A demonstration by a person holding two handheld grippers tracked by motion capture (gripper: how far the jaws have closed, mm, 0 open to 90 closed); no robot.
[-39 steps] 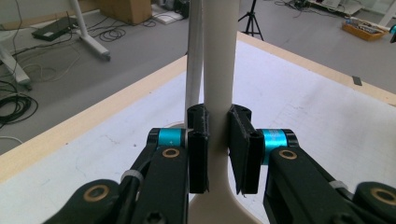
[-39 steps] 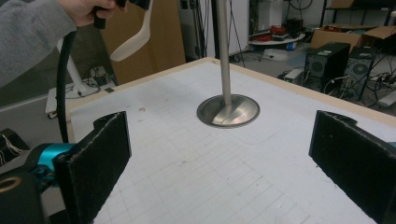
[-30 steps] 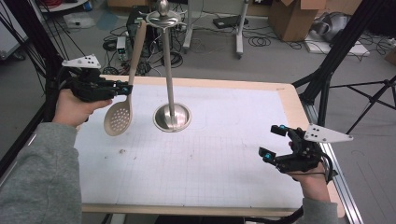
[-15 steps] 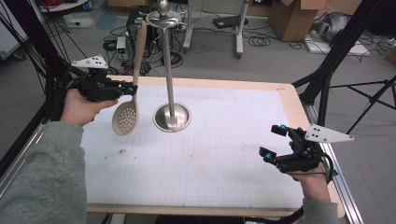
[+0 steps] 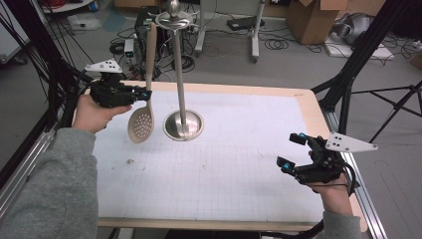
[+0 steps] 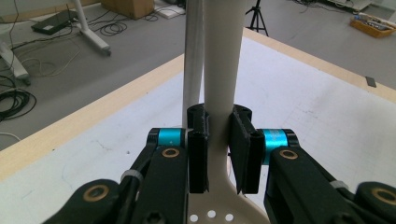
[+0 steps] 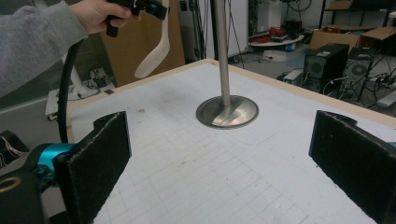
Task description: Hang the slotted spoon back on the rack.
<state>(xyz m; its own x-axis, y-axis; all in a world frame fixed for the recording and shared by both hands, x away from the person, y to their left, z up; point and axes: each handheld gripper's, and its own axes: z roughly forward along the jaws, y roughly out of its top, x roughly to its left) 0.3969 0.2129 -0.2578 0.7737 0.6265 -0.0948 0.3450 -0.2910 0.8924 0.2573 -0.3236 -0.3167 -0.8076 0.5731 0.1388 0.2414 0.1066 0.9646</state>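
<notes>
L gripper (image 5: pixel 144 94) pinching slotted spoon (image 5: pixel 142 122) handle, held upright off the table (image 5: pixel 239 169) near far-left corner, beside stand (image 5: pixel 183 124). R gripper (image 5: pixel 292 152) spread, holding nothing, near right edge.

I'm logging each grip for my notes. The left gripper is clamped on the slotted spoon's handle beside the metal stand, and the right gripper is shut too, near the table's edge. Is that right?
Not quite. The right gripper is open: the right gripper view shows its jaws wide apart with nothing between them. The rest holds: the left gripper is clamped on the slotted spoon handle beside the metal stand.
</notes>
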